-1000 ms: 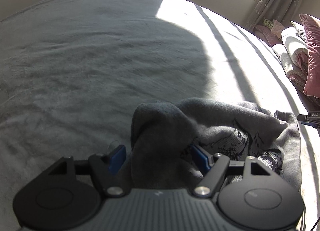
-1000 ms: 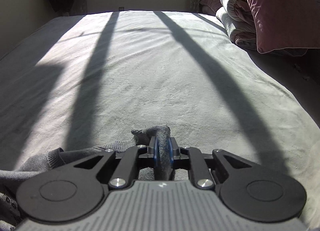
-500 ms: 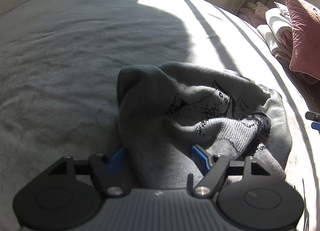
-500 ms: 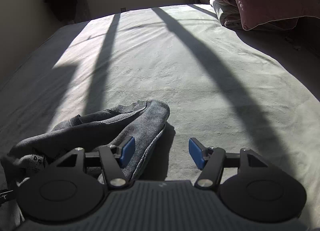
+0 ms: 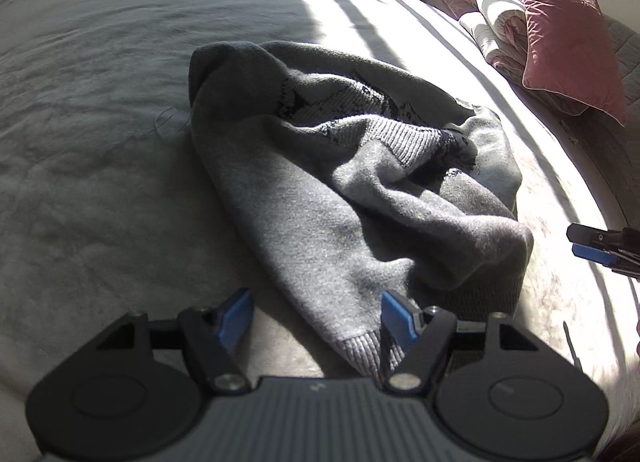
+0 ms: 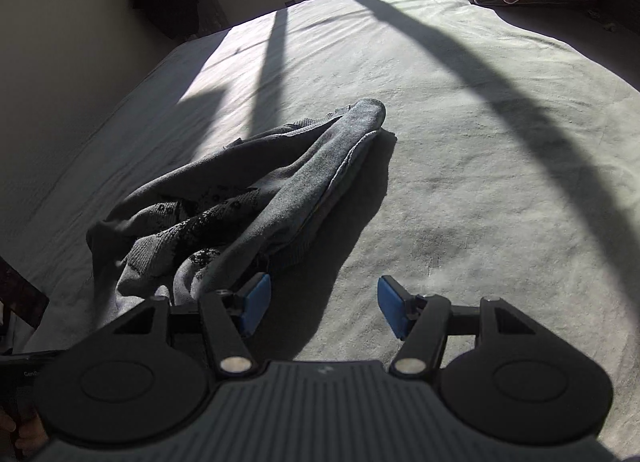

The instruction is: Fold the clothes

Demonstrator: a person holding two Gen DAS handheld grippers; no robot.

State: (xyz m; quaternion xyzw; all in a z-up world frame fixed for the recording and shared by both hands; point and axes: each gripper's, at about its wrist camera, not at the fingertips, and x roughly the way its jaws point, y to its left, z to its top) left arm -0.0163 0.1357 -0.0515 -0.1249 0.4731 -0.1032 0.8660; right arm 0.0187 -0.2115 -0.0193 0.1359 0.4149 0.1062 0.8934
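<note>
Bed [image 5: 100,141] with grey cover, sun and shadow bands across it. Grey sweater [image 5: 340,189] lies crumpled mid-bed, patterned knit showing in the folds, ribbed hem nearest the left tool. Pink pillow [image 5: 568,33] on folded bedding at the head end. Left tool [image 5: 316,318] released, jaws spread; hem lies between them, ungripped. Right tool [image 6: 322,308] released, holding nothing, just beside the sweater's edge.
</note>
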